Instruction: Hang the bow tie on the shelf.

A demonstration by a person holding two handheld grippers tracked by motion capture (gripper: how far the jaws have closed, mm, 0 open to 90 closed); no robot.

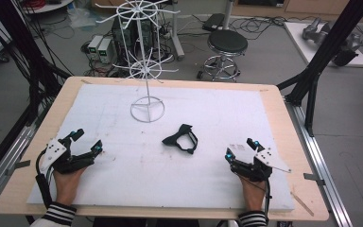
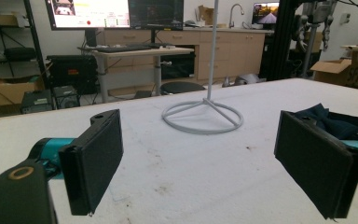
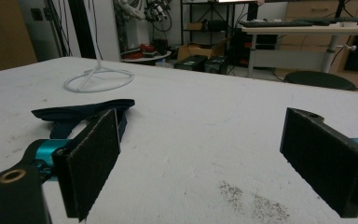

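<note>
A dark, strap-like fabric item (image 1: 182,138) lies near the middle of the white mat (image 1: 123,165). It also lies at the right in the left gripper view (image 2: 338,122), behind the right jaw, and at the left in the right gripper view (image 3: 81,113). A white wire rack stand (image 1: 147,109) rises at the back of the mat, its ring base (image 2: 202,116) (image 3: 99,80) flat on the surface. My left gripper (image 1: 87,140) rests open at the front left, nothing between its jaws. My right gripper (image 1: 239,148) rests open at the front right, likewise holding nothing.
The mat covers a wooden table (image 1: 283,123). Behind the table stand a black stool (image 1: 227,43), cabling and equipment (image 1: 101,47). Black frame posts (image 1: 321,52) flank the right side. Dirt specks (image 3: 254,198) mark the mat near the right gripper.
</note>
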